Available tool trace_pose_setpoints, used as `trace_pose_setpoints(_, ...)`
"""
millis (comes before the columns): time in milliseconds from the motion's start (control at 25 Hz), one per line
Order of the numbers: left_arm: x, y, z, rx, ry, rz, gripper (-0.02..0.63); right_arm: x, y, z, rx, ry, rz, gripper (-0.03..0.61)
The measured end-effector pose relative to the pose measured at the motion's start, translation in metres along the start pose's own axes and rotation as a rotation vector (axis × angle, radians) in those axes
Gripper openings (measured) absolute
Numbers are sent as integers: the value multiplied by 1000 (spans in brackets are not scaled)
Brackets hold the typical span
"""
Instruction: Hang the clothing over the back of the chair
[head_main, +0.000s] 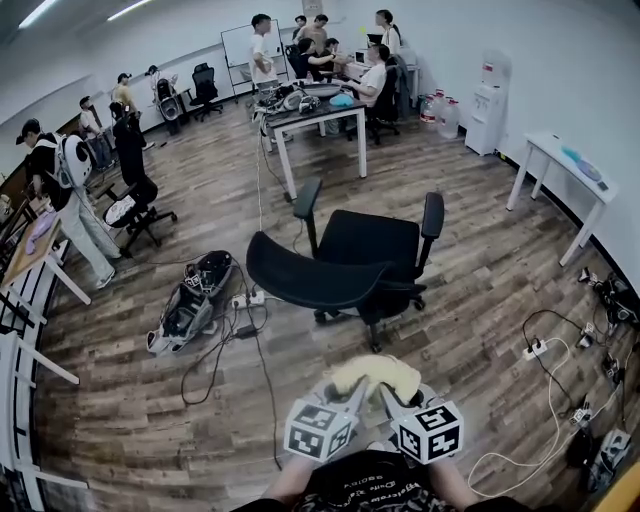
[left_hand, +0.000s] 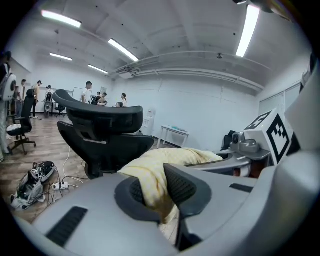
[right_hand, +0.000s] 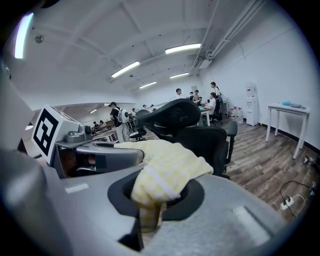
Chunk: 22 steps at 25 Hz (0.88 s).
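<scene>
Head view puts the clothing (head_main: 375, 373) at 6 o'clock: a soft, pale yellow cloth with a faint white check, bunched in a limp roll between the two grippers. It is off the floor (head_main: 200, 400) and not touching the chair (head_main: 345, 262). The left gripper (head_main: 352, 398) has its jaws almost together, with ribbed dark pads (left_hand: 182, 187) pinching a fold of the cloth. The right gripper (head_main: 392, 398) is clamped on the other end, where fabric spills over its grey plastic jaws. The black chair stands at 12 o'clock from the cloth, its curved, padded back turned toward the person, with two armrests and a wheeled base. The floor is brown wood plank, the walls are white, and strip lights run along the ceiling. Beyond the chair at 12 o'clock, people gather round a cluttered desk (head_main: 315, 118). A water dispenser (head_main: 490, 100) stands at 1 o'clock and a white table (head_main: 560, 165) at 2 o'clock. A dark bag (head_main: 190, 305) lies with trailing cables at 9 o'clock.
</scene>
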<state>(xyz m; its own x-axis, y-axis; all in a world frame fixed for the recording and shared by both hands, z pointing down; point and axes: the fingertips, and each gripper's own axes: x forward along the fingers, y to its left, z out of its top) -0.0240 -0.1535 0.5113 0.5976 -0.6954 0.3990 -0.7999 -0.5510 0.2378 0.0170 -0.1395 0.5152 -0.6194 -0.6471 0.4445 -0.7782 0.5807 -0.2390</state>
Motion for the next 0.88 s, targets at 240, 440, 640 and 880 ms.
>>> trace_pose_setpoints(240,8,-9,27,-29,-68,18,38,-10,-14,26,-41,-36,25,35)
trace_pose_setpoints(440,13,-13,41,-35,-94,43,38,-13,-22,39,-77,-35,61,35)
trace_pose_setpoints(640,10,-18,58,-22,-138,60,38,-20,-23,56,-118,-58,84,36)
trace_pose_setpoints(880,12,-25,78,-34,-152,47,38,-29,-28,74,-154,-66,106,36)
